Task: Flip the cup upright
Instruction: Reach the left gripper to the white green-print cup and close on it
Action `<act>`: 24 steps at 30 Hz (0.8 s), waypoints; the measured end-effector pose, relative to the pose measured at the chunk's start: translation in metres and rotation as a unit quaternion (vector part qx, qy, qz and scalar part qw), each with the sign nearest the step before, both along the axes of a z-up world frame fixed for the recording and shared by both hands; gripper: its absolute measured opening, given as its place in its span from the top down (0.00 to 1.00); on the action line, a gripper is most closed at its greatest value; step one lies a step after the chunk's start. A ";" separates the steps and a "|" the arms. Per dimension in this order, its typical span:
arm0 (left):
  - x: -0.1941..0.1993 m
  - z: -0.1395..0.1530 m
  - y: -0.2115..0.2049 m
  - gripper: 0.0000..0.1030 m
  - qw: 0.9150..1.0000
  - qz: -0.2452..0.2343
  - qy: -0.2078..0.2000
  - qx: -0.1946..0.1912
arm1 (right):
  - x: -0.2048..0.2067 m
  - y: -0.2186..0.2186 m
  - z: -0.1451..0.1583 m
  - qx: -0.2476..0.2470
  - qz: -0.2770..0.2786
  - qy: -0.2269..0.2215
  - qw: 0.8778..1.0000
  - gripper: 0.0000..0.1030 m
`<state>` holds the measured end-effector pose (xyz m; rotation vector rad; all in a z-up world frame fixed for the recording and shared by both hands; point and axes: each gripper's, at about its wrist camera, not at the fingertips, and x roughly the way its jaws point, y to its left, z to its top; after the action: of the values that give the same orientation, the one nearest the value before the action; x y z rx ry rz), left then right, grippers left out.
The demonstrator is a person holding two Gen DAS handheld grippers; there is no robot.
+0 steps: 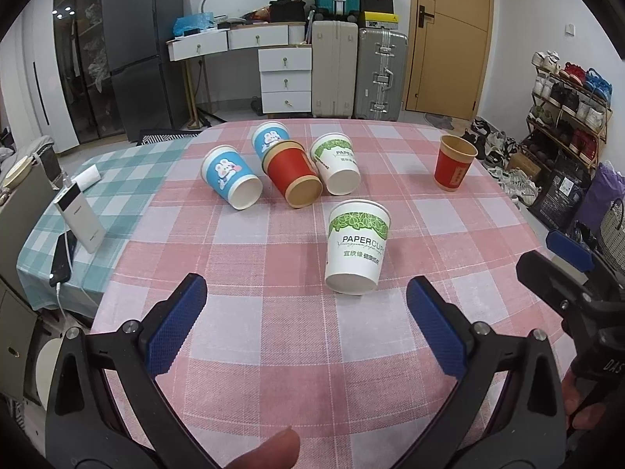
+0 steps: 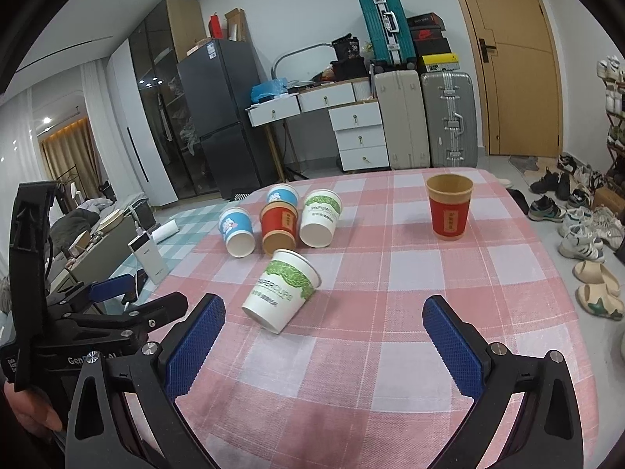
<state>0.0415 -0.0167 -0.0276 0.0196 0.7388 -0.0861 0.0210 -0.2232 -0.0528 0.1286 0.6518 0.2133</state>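
Observation:
A white-and-green paper cup lies on its side on the pink checked tablecloth, base toward me. My left gripper hangs open just short of it, nothing between its fingers. My right gripper is open and empty too, the cup ahead and to its left. Farther back lie several tipped cups: a blue one, a second blue one, a red one and a white-and-green one. Another red cup stands upright at the far right.
A white power bank and a phone rest on the green checked cloth left of the table. Beyond the far edge stand drawers and suitcases. Shoes cover the floor at right.

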 end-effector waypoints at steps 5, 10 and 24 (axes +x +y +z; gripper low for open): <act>0.036 -0.015 -0.012 0.01 0.999 -0.028 0.026 0.001 | 0.018 -0.016 -0.025 0.025 0.000 0.026 0.999 0.00; 0.084 -0.027 -0.026 0.01 0.996 -0.059 0.059 0.003 | 0.036 -0.032 -0.047 0.045 -0.013 0.054 0.997 0.00; 0.191 -0.096 -0.064 0.29 0.969 -0.116 0.216 -0.004 | 0.054 -0.059 -0.056 0.082 -0.022 0.043 0.995 0.00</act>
<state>0.2322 -0.0808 -0.1238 0.0814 1.1714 -0.3252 0.0751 -0.2824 -0.1093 0.3109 0.7169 0.2190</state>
